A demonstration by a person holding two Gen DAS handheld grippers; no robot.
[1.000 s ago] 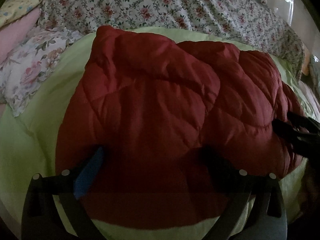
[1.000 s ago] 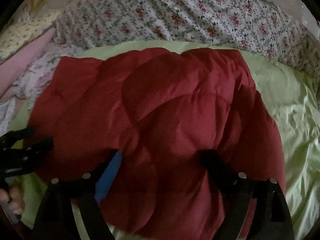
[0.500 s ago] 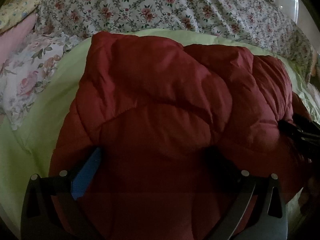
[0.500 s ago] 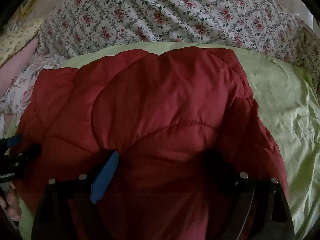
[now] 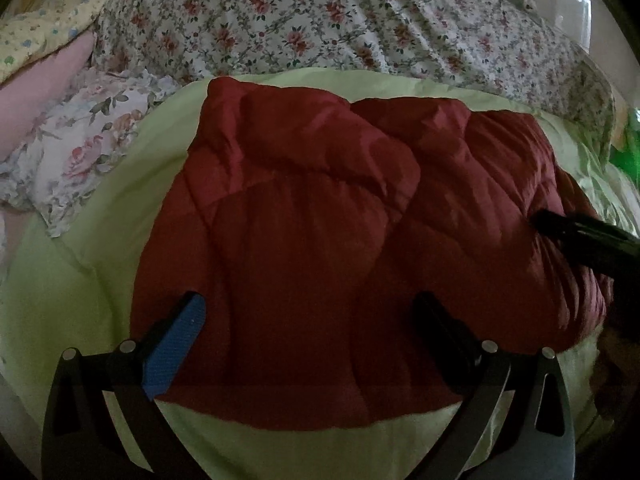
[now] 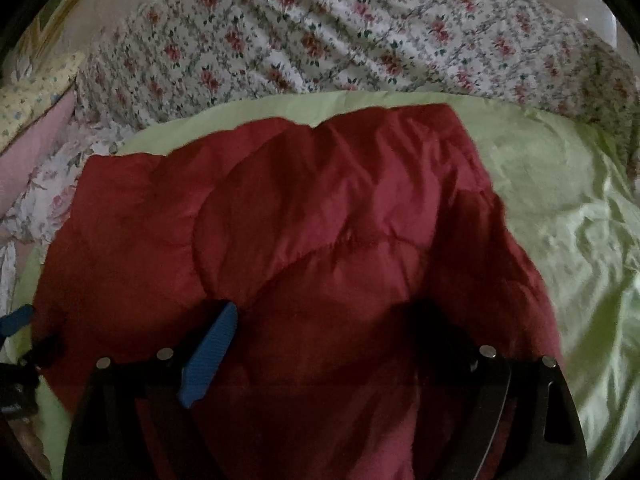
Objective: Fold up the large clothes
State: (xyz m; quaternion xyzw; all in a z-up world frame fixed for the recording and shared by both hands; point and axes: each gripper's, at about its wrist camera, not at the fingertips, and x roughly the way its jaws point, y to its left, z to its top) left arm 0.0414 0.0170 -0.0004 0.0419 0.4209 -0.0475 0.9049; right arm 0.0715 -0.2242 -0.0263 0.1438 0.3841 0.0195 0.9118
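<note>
A red quilted puffer jacket (image 5: 320, 220) lies folded in a thick bundle on a light green sheet (image 5: 80, 272); it also shows in the right wrist view (image 6: 320, 240). My left gripper (image 5: 312, 312) is open, its fingers spread wide over the jacket's near edge. My right gripper (image 6: 328, 320) is open too, fingers spread over the jacket's right part. The right gripper's fingers (image 5: 580, 236) show at the jacket's right side in the left wrist view. The left gripper (image 6: 16, 328) shows at the left edge of the right wrist view.
A floral quilt (image 5: 320, 20) lies bunched along the far side of the bed. A floral pillow (image 5: 80, 152) and pink bedding (image 5: 40, 80) lie at the left. Green sheet (image 6: 560, 200) spreads to the right of the jacket.
Both grippers dipped close to the jacket and have drawn back a little. The jacket's near edge shows again on the green sheet. The jacket has settled flatter.
</note>
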